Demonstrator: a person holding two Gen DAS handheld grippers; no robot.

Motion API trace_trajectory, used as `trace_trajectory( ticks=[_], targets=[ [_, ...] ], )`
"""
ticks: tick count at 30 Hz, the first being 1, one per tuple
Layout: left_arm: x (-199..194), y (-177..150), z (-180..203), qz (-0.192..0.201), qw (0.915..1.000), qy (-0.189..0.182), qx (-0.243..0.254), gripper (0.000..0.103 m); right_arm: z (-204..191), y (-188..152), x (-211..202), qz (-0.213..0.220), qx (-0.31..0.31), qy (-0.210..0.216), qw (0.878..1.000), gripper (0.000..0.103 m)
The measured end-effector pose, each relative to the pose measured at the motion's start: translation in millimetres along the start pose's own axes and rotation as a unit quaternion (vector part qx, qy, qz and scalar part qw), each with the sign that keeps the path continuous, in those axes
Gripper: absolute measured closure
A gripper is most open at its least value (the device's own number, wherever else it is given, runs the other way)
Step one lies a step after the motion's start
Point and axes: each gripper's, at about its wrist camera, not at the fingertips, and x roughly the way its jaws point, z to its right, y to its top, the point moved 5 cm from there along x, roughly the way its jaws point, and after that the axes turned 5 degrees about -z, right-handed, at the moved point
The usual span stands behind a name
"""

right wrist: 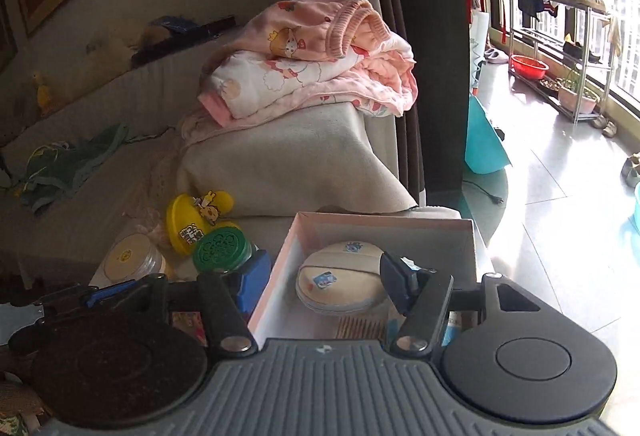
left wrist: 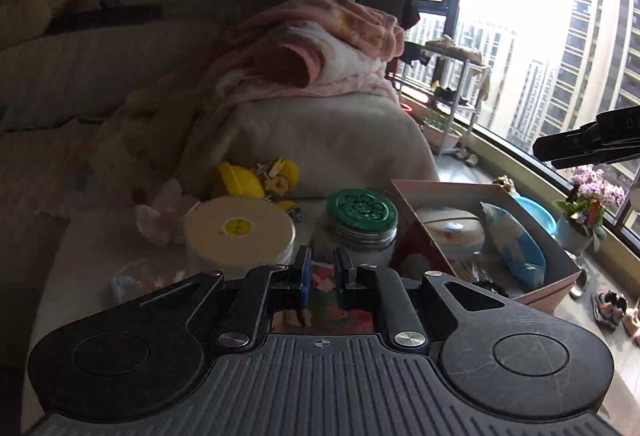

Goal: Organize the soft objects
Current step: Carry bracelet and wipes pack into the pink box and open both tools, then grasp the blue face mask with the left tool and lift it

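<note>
Left wrist view: the left gripper (left wrist: 325, 268) has its jaws nearly together, nothing visibly clamped, just short of the green-lidded jar (left wrist: 362, 221). Right of that jar sits the pink box (left wrist: 556, 256) with cream puffs (left wrist: 450, 232) inside.

Right wrist view: the right gripper (right wrist: 324, 278) stands apart over the box (right wrist: 384, 222), straddling its left wall; puffs (right wrist: 340, 278) lie between the fingers, untouched. Pink folded bedding (right wrist: 316, 64) sits beyond.

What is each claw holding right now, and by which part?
Nothing is held. The left claw is shut with no object between its fingers; the right claw stands open above the box, gripping nothing.
</note>
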Motion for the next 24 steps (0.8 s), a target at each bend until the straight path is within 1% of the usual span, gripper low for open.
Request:
trace_trajectory(
  ticks=[3,4,5,6,7,8,10,12,14,17,18,20,21,23,24],
  targets=[
    [-6.6,-10.7,-51.4,-0.022,0.9972,0.043,-0.057,0.089,-45.3,23.8,-12.0,0.014,-0.013,0.023,1.000,0.037],
    [-10.4,-17.0,-72.1,-0.031,0.9946,0.059,-0.079,0.089,-59.3,30.7,-14.5,0.021,-0.015,0.035,0.999,0.034],
    [-13.8,-23.9,-87.8,-0.036,0.9922,0.071,-0.096,0.089,-71.6,34.7,-15.6,0.027,-0.016,0.045,0.998,0.032],
    [-15.2,-29.9,-100.0,-0.040,0.9902,0.079,-0.108,0.089,-80.5,35.8,-15.4,0.033,-0.018,0.052,0.998,0.027],
    [-15.3,-34.5,-108.2,-0.045,0.9887,0.083,-0.116,0.089,-93.5,33.7,-13.9,0.041,-0.024,0.060,0.997,0.022],
    [-14.6,-38.4,-113.9,-0.050,0.9877,0.084,-0.122,0.089,-101.0,29.4,-11.1,0.042,-0.030,0.064,0.997,0.020],
    [-9.3,-45.4,-115.5,-0.059,0.9883,0.073,-0.120,0.089,-118.7,7.2,-0.2,0.031,-0.061,0.067,0.995,0.019],
    [-1.6,-48.2,-104.2,-0.065,0.9908,0.063,-0.101,0.089,-128.8,-20.8,14.7,0.011,-0.089,0.065,0.994,0.019],
    [8.8,-49.9,-84.4,-0.067,0.9939,0.058,-0.066,0.089,-132.9,-52.2,31.0,-0.012,-0.101,0.060,0.993,0.019],
    [21.5,-56.2,-58.7,-0.071,0.9946,0.076,0.004,0.086,-133.6,-91.7,51.8,-0.040,-0.111,0.056,0.991,0.019],
    [26.7,-61.5,-48.3,-0.074,0.9926,0.088,0.038,0.086,-132.8,-105.7,57.4,-0.045,-0.115,0.053,0.991,0.019],
    [35.9,-69.0,-38.1,-0.080,0.9867,0.113,0.085,0.083,-133.0,-124.6,64.0,-0.046,-0.131,0.046,0.989,0.019],
    [38.2,-73.3,-36.4,-0.084,0.9831,0.126,0.102,0.083,-133.9,-133.2,65.7,-0.042,-0.144,0.041,0.988,0.019],
    [37.2,-79.1,-35.4,-0.076,0.9779,0.140,0.135,0.078,-135.7,-145.4,66.9,-0.032,-0.165,0.032,0.985,0.019],
    [34.8,-81.0,-36.8,-0.076,0.9745,0.151,0.147,0.077,-136.4,-150.2,67.9,-0.030,-0.174,0.030,0.984,0.019]
  ],
)
